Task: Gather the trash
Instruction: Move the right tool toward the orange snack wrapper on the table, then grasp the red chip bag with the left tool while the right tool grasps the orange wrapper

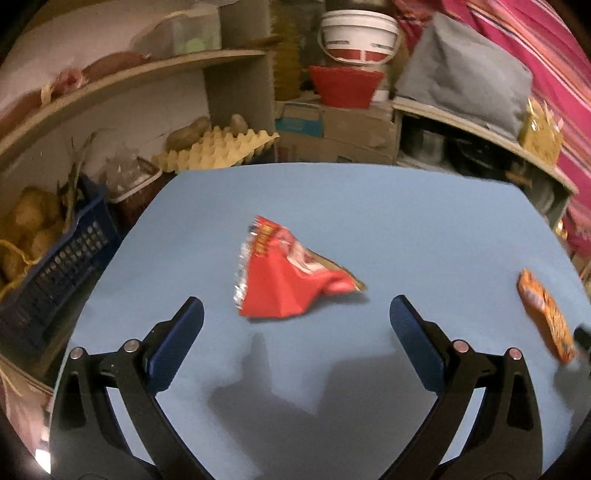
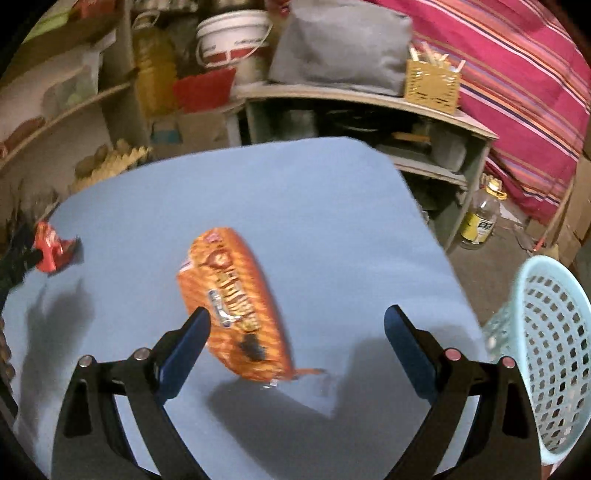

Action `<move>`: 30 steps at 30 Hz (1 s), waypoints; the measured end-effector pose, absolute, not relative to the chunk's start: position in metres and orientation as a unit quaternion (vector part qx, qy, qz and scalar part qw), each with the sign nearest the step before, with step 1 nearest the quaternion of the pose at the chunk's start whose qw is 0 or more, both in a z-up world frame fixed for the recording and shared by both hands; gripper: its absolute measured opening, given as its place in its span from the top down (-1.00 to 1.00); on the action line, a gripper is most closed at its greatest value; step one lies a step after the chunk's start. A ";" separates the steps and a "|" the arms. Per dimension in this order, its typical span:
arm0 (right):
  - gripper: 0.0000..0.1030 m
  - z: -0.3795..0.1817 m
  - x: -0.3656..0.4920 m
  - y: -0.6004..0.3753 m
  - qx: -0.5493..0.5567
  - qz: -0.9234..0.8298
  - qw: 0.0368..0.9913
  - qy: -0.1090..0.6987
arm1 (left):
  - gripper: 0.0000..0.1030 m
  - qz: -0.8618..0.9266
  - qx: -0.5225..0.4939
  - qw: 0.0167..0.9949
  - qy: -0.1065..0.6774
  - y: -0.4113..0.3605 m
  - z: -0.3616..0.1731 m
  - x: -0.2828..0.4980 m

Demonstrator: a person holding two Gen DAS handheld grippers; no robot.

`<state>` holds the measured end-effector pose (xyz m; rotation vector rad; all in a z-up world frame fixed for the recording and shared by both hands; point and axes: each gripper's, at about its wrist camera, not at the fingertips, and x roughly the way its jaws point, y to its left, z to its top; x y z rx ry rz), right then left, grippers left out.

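A crumpled red snack wrapper (image 1: pixel 284 277) lies on the blue table (image 1: pixel 369 206), just ahead of my left gripper (image 1: pixel 297 310), which is open and empty above the table. An orange snack packet (image 2: pixel 236 306) lies on the table between and ahead of the fingers of my right gripper (image 2: pixel 297 319), which is open; its left finger is close to the packet. The orange packet also shows at the right edge of the left wrist view (image 1: pixel 546 314). The red wrapper also shows at the far left in the right wrist view (image 2: pixel 50 249). A light blue perforated basket (image 2: pixel 546 362) stands off the table's right edge.
Shelves behind the table hold an egg tray (image 1: pixel 218 147), potatoes, a white bucket (image 1: pixel 358 33), a red tub (image 1: pixel 345 86) and a grey bag (image 1: pixel 465 74). A dark blue crate (image 1: pixel 55 266) stands left of the table. A plastic bottle (image 2: pixel 480 218) stands on the floor at right.
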<state>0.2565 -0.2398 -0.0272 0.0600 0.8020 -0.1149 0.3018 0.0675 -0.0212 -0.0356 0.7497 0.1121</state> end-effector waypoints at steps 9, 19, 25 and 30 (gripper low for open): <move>-0.80 -0.037 0.280 -0.222 0.012 -0.035 0.909 0.415 | -0.82 0.058 -0.032 0.920 0.387 0.086 -0.039 0.336; -0.80 -0.045 0.298 -0.215 0.005 -0.047 0.900 0.434 | -0.01 0.032 -0.048 0.902 0.427 0.096 -0.064 0.361; -0.60 -0.051 0.302 -0.213 0.002 -0.039 0.895 0.445 | 0.18 0.022 -0.063 0.911 0.407 0.098 -0.057 0.356; -0.34 -0.050 0.299 -0.209 0.000 -0.021 0.895 0.445 | 0.21 0.012 -0.042 0.921 0.386 0.081 -0.046 0.345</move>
